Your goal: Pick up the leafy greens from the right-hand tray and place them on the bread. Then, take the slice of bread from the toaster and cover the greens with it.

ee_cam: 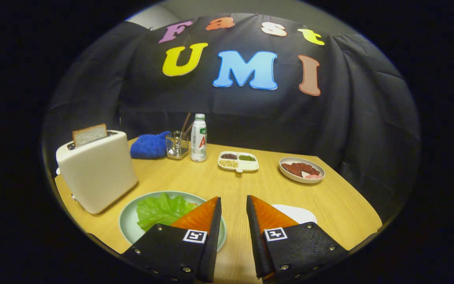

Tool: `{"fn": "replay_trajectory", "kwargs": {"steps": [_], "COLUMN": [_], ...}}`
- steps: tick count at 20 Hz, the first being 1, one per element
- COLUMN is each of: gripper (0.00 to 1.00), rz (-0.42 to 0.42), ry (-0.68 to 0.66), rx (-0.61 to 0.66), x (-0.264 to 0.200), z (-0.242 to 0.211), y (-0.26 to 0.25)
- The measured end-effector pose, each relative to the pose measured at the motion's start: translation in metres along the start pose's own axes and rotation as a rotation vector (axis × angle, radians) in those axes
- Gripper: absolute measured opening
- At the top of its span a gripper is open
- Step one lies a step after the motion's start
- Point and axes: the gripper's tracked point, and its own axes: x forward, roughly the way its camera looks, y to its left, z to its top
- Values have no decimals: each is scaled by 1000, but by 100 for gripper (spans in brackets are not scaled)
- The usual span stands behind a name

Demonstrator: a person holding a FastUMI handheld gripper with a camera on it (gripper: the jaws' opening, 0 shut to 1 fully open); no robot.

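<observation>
A cream toaster [100, 175] stands on the wooden table [235, 185], beyond my left finger and to its left, with a slice of bread [89, 134] sticking up out of its slot. Leafy greens [160, 210] lie on a pale green plate [129, 223] beside the toaster; my left finger hides part of both. Whether bread lies under the greens I cannot tell. A white plate [298, 213] peeks out behind my right finger. My gripper [233, 198] hovers above the table's near edge, open, with bare tabletop between its fingers.
Along the far side of the table sit a blue cloth [149, 146], a glass [177, 146] holding sticks, a white bottle [199, 138], a divided dish [238, 161] of beans and a plate [301, 170] of red slices. The table ends just right of that plate.
</observation>
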Motion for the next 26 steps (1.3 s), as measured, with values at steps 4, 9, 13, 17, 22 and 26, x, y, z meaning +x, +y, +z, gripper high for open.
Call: {"fn": "replay_trajectory", "kwargs": {"steps": [4,9,13,17,22,26], "gripper": [48,51,50,50,50,50], "rz": [107,219,283,265,236,199], "ry": [-87,-197,-212,-194,-163,-116], "rx": [27,13,-43,-13,38,54], "x": [-24,-63,-69,-60,-45,-30], "z": [35,64,66,79,88,84], "y": [80,212,290,312,323,325]}}
